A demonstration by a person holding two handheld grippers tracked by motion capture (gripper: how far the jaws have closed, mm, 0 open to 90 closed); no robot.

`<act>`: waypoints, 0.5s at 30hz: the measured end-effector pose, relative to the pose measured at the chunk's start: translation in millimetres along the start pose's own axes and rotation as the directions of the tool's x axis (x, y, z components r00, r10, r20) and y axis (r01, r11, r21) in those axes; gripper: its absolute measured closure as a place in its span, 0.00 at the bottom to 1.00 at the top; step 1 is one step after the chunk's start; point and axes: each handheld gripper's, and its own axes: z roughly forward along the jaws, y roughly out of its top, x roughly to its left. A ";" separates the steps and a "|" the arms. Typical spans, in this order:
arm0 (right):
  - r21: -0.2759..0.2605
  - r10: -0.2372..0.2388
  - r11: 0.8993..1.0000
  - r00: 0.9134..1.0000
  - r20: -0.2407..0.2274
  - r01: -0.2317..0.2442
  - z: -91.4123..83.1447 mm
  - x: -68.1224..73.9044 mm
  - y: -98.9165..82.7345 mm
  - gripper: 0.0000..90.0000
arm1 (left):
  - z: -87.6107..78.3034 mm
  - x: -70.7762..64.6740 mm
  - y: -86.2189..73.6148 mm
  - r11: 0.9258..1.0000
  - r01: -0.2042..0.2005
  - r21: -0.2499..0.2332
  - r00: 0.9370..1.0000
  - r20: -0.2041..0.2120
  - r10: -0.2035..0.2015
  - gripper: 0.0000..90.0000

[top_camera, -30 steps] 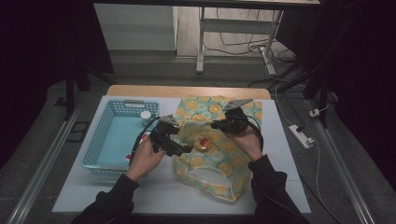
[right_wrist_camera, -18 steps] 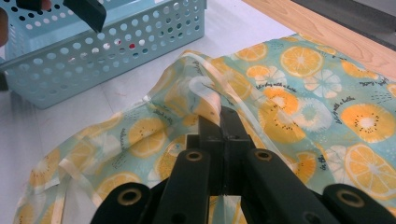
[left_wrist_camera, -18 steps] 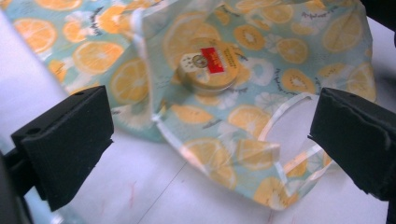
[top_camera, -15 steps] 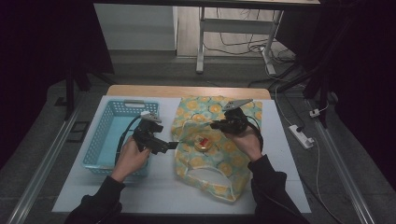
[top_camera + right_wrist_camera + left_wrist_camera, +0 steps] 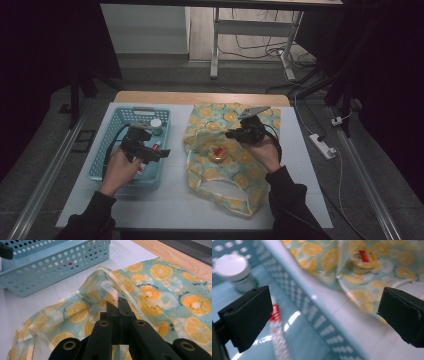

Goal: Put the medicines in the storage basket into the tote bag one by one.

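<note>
Moved left gripper (image 5: 159, 153) off the orange-print fabric bag (image 5: 227, 165) to over the light-blue perforated plastic basket (image 5: 111, 159); jaws wide open, empty. Right gripper (image 5: 235, 134) clamped tight on bag's rim, mouth lifted. Round yellow tin (image 5: 216, 152) sits inside bag on white counter (image 5: 170, 200).

**A recording bay in a lab**

This looks like a lab or test room set up for filming, not a home. The white table (image 5: 200, 210) stands on a grey floor (image 5: 60, 165) with dark surroundings on both sides. Metal rails (image 5: 47, 170) run along the floor beside it. A power strip (image 5: 322, 145) lies to the right, and loose cables (image 5: 260, 47) trail under a metal-legged desk (image 5: 215, 45) behind.
</note>
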 end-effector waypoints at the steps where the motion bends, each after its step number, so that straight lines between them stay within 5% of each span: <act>1: 0.000 0.000 1.000 1.000 0.000 0.000 0.1 0.0 0.0 1.00 | -2.1 3.6 -2.8 1.000 0.005 0.004 1.000 -0.013 -0.004 0.00; 7: 0.004 -0.002 1.000 1.000 -0.001 0.002 1.1 -0.3 -0.4 1.00 | -7.3 22.2 -14.0 0.999 0.027 0.021 0.998 -0.052 -0.025 0.00; 15: 0.010 -0.004 1.000 1.000 -0.004 0.004 2.1 -0.1 -0.6 1.00 | 5.4 40.2 -23.4 0.996 0.042 0.077 0.995 -0.099 -0.034 0.00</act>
